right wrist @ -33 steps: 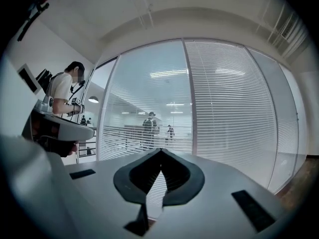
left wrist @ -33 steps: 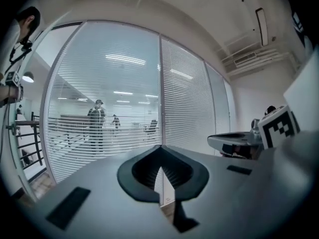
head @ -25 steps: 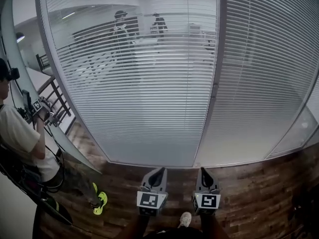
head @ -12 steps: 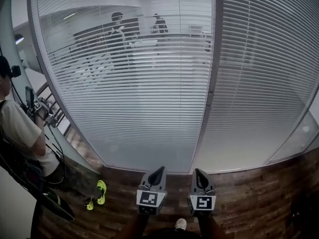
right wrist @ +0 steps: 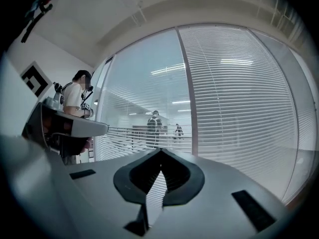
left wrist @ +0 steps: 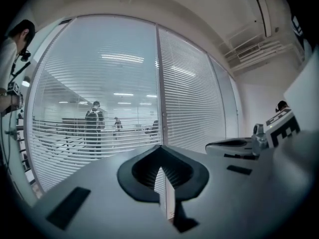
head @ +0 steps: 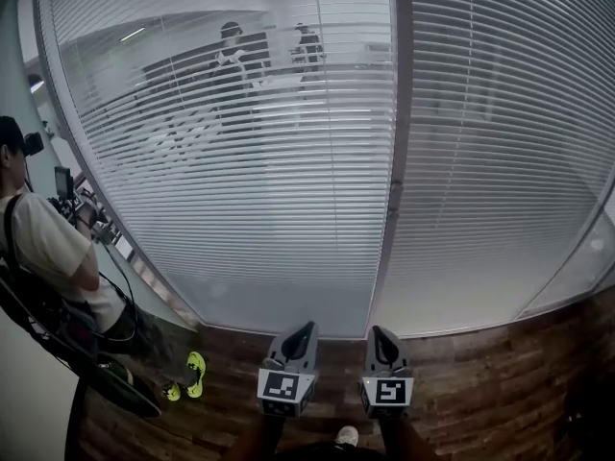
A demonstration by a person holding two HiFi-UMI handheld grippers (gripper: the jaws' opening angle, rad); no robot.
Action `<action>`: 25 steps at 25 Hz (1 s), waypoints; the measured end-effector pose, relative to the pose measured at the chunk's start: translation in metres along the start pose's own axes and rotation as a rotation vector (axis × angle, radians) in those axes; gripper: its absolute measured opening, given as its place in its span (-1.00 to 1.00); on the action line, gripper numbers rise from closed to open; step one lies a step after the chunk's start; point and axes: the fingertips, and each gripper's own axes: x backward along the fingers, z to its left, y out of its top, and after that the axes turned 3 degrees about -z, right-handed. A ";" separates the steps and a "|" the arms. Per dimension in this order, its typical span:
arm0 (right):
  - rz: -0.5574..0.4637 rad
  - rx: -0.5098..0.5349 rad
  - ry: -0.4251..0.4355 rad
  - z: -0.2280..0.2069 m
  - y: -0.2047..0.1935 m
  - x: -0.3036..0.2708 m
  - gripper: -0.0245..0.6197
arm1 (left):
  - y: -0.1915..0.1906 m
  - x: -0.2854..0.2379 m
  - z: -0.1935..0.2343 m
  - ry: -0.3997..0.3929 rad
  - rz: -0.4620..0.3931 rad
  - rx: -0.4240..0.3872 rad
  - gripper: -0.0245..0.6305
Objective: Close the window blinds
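Two panes of white window blinds fill the head view. The left blind [head: 240,161] has its slats turned flat, so a room with two people shows through it. The right blind [head: 500,142] looks denser and hides more. A grey frame post [head: 394,161] divides them. My left gripper [head: 300,332] and right gripper [head: 380,336] are held low, side by side, short of the glass and touching nothing. Both are shut and empty. The left gripper view has its jaw tips [left wrist: 160,147] aimed at the post, and the right gripper view [right wrist: 160,151] points the same way.
A person [head: 48,248] in a white shirt with a camera rig stands at the left, close to the left pane, with yellow-green shoes [head: 192,373] on the dark wooden floor [head: 480,392]. The window's lower sill [head: 288,323] runs just ahead of the grippers.
The view has swung slightly, so the frame post and panes have shifted left. The person at the left has stepped a little closer. Both grippers have stayed low and shut.
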 end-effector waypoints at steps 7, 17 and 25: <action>0.014 0.039 0.033 -0.002 -0.002 0.000 -0.92 | -0.004 -0.003 0.000 0.024 -0.008 0.037 -0.93; 0.029 0.061 0.037 -0.011 -0.017 0.000 -0.92 | -0.008 -0.011 -0.007 0.037 -0.004 0.045 -0.93; 0.055 0.036 0.005 -0.034 -0.018 -0.032 -0.92 | -0.022 -0.045 0.002 0.050 0.085 0.049 -0.93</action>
